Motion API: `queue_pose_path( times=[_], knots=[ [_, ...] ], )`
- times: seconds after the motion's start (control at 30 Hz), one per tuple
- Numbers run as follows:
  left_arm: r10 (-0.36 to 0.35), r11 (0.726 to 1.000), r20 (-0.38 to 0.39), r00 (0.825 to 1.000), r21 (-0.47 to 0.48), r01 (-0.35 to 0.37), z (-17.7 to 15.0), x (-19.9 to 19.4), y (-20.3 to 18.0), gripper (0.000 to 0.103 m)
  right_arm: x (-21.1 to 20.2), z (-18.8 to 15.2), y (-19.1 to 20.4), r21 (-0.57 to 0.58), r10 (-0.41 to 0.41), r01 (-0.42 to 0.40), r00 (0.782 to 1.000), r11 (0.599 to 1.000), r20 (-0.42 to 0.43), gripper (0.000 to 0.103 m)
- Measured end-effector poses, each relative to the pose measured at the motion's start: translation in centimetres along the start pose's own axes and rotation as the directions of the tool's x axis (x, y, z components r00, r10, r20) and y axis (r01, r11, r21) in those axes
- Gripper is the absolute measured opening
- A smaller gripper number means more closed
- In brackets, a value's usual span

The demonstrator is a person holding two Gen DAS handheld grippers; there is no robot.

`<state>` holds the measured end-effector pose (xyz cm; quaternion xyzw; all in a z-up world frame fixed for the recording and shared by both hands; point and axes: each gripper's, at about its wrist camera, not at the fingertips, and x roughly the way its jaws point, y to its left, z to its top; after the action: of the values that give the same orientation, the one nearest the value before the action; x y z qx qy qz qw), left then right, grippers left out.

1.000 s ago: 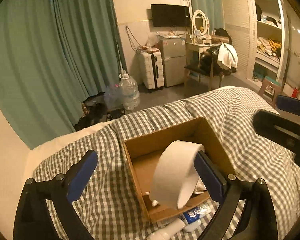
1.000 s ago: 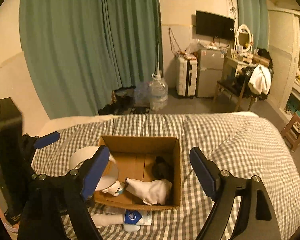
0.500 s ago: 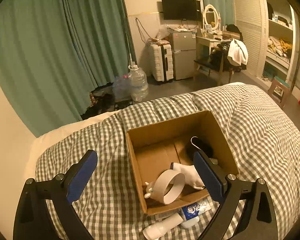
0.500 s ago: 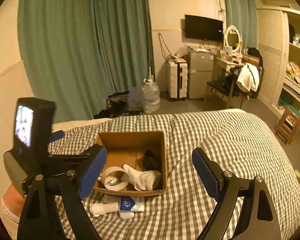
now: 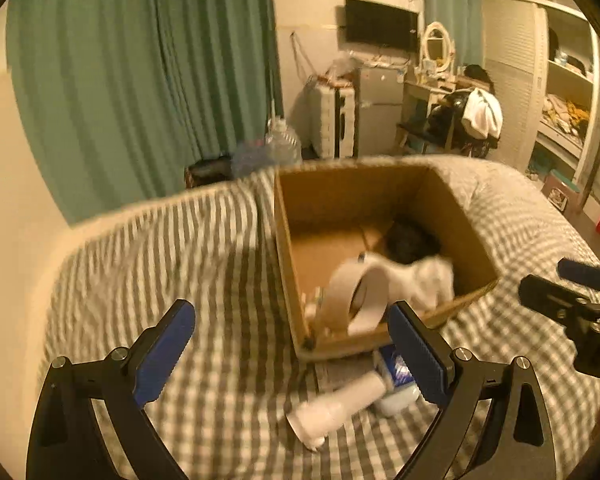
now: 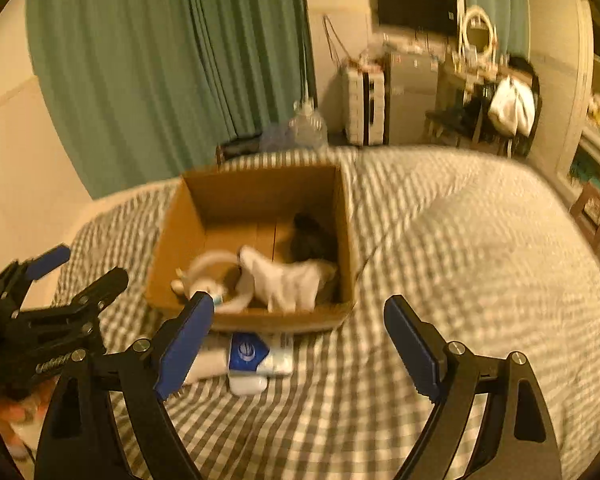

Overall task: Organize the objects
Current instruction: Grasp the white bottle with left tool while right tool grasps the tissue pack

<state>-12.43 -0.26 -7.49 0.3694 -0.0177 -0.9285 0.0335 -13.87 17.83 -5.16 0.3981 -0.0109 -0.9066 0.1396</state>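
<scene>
An open cardboard box [image 5: 472, 216] [image 6: 172, 236] stands on the checked bed. Inside lie a wide roll of tape [image 5: 352, 300] [image 6: 216, 268], a white cloth [image 5: 428, 280] [image 6: 292, 280] and a dark object [image 5: 408, 240] [image 6: 312, 240]. In front of the box lie a white tube [image 5: 336, 404] and a blue-and-white packet [image 5: 396, 372] [image 6: 256, 354]. My left gripper [image 5: 292, 356] is open and empty, low over the bed before the box. My right gripper [image 6: 300, 344] is open and empty, above the packet.
The checked bedcover [image 6: 480, 280] spreads wide to the right. Green curtains [image 5: 140, 80] hang behind. Beyond the bed stand a water jug [image 5: 280, 144], a suitcase [image 5: 336, 124], a small fridge [image 5: 380, 112], a cluttered desk chair [image 5: 468, 120] and open shelves [image 5: 564, 104].
The tape roll has left my left gripper and lies in the box. Both grippers have dropped lower and closer to the items in front of the box.
</scene>
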Motion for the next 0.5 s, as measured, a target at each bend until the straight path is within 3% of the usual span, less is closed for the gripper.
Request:
queue_pose_path(
  times=[0.1, 0.2, 0.37, 0.5],
  knots=[
    [-0.031, 0.999, -0.034, 0.999, -0.033, 0.03, -2.7, 2.5, 0.2, 0.099, 3.7, -2.2, 0.2, 0.054, 0.052, -0.049, 0.997, 0.997, -0.053, 0.087],
    [-0.063, 0.998, -0.056, 0.996, 0.007, 0.063, -5.1, 3.9, -0.1, 0.099, 6.7, -4.2, 0.8, 0.047, 0.065, -0.061, 0.995, 0.997, -0.081, 0.087],
    [-0.133, 0.99, -0.091, 0.987, 0.029, 0.136, -7.4, 5.2, -0.4, 0.099, 8.9, -6.3, -0.2, 0.101, 0.042, -0.031, 0.993, 0.994, -0.107, 0.087],
    [-0.141, 0.987, -0.178, 0.974, 0.045, 0.151, -8.7, 7.3, -1.1, 0.099, 9.2, -6.4, -0.9, 0.134, 0.036, -0.021, 0.993, 0.991, -0.111, 0.087]
  ],
)
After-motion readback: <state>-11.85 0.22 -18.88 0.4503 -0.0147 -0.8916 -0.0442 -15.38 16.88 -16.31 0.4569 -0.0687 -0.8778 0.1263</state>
